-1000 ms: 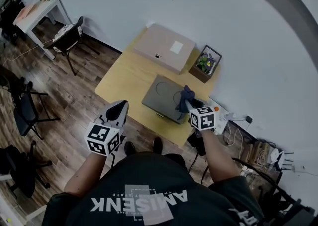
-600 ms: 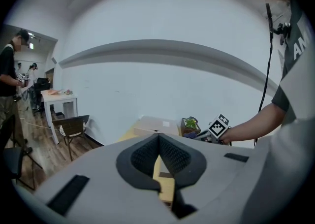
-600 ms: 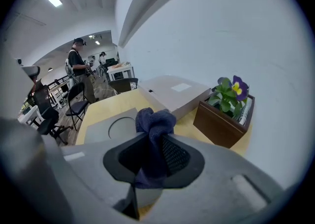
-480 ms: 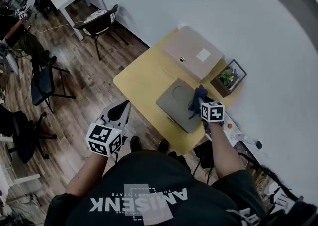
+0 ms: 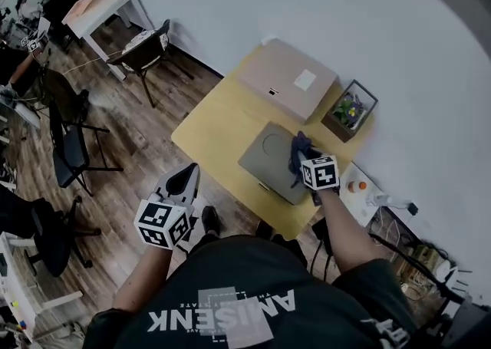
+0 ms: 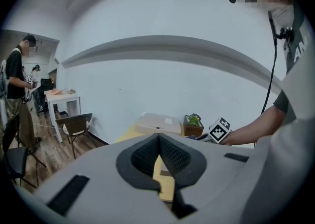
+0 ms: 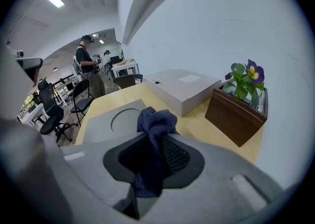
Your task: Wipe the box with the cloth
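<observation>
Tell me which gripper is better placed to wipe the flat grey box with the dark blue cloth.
Right. The right gripper is shut on the dark blue cloth, over the flat grey box. The left gripper is shut on nothing, short of the yellow wooden table.

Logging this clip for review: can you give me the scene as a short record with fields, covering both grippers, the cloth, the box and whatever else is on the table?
right gripper: fingers shut on the dark blue crumpled cloth, over the flat grey box
left gripper: fingers together, nothing between them, held off the table's near side
cloth contact with box: cannot tell
flat grey box: lies on the yellow wooden table, round recess in its top
also on table: beige cardboard box by the wall; brown wooden planter with a purple flower
</observation>
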Demonstrator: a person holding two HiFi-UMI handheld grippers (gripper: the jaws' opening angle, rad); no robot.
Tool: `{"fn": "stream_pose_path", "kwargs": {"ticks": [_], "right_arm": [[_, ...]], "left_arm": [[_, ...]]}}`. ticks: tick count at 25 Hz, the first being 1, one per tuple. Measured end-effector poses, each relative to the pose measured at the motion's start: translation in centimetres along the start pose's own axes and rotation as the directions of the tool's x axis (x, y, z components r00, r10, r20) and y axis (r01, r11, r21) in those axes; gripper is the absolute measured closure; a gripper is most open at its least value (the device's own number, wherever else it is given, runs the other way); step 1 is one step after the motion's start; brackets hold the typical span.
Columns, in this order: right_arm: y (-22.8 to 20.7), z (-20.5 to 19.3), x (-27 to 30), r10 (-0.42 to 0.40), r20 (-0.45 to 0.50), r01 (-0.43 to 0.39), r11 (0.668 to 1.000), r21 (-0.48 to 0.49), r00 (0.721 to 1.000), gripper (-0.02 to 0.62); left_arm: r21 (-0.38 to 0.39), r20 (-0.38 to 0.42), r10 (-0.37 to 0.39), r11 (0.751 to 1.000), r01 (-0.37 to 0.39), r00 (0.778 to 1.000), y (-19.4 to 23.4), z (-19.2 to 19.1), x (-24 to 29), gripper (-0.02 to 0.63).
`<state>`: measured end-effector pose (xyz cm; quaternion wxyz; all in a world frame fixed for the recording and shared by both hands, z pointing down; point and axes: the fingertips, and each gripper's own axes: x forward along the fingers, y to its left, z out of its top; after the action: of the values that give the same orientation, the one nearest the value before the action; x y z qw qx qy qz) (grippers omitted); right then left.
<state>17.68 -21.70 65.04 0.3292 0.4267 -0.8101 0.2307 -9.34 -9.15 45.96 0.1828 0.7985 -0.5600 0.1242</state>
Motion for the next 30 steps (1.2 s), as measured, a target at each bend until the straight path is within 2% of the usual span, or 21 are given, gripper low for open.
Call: {"fn": "stream_pose_path", "kwargs": {"ticks": [5,10,17,21,30], "right_arm": [[1.4,-1.0,-0.4,-0.042,-0.015,0.043,0.997,0.059,0.999,0.518],[3.1,-1.8,-1.0,-0.101,-0.031,0.104,0.989,0.107,0.994,0.517],[4.8,-2.7,-1.9,-0.201,-0.036,0.204,0.963,0.177,0.979,0.518],[6.0,-3.2,-2.4,-0.242,-0.040,0.245,0.952,0.185,0.970,0.518],[10.1,-4.4,-2.8,-0.259,-0.063,0.267,0.942,0.204,0.964,0.517]], "left_arm": [[0.032,0.008,-0.092,0.995,0.092,0.996,0.7,0.9,0.9,0.604],[0.019,0.010,-0.157,0.987,0.157,0.988,2.7,1.2,1.0,0.604],[0.038,-0.017,-0.255,0.966,0.255,0.967,4.4,0.8,1.5,0.604],[0.047,-0.027,-0.295,0.954,0.296,0.955,5.2,0.8,1.8,0.604],[0.055,-0.043,-0.383,0.921,0.385,0.923,6.6,0.5,2.2,0.604]]}}
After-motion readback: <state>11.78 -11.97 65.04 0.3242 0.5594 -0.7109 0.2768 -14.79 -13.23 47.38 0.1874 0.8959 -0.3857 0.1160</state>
